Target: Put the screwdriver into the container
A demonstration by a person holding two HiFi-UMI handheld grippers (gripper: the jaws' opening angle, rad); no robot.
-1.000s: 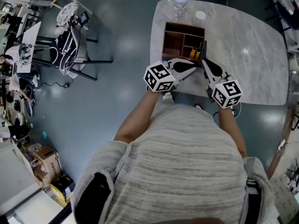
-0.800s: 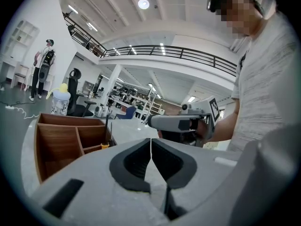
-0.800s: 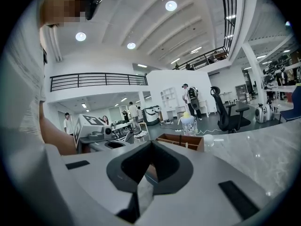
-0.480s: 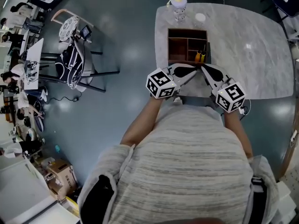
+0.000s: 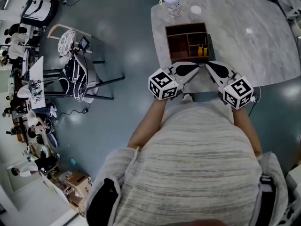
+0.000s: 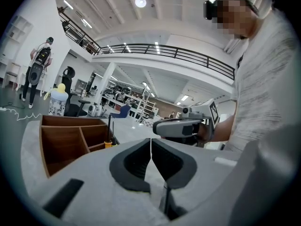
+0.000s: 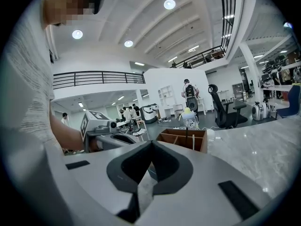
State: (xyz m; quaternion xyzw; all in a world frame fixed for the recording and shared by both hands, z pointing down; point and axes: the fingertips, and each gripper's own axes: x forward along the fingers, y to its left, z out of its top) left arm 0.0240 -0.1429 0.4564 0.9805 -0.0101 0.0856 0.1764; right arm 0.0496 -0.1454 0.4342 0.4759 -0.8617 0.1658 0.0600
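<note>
The wooden container (image 5: 187, 41) with several compartments stands on the marble table (image 5: 244, 36). Two screwdrivers with orange and yellow handles (image 5: 202, 50) stand upright in its front right compartment; their shafts (image 6: 110, 128) rise above the rim in the left gripper view. My left gripper (image 5: 194, 71) is shut and empty, just in front of the container. My right gripper (image 5: 209, 66) is shut too, with nothing between its jaws, tip close to the container's front right corner. The container (image 7: 186, 138) also shows ahead in the right gripper view.
A small bottle with a yellow top (image 5: 170, 0) and a white cap (image 5: 195, 12) stand behind the container. A chair with a bag (image 5: 77, 74) is on the floor to the left. People and desks fill the far left edge.
The view has shifted: the table and container sit higher and the grippers have drawn back a little toward the table's near edge. Both grippers stay shut.
</note>
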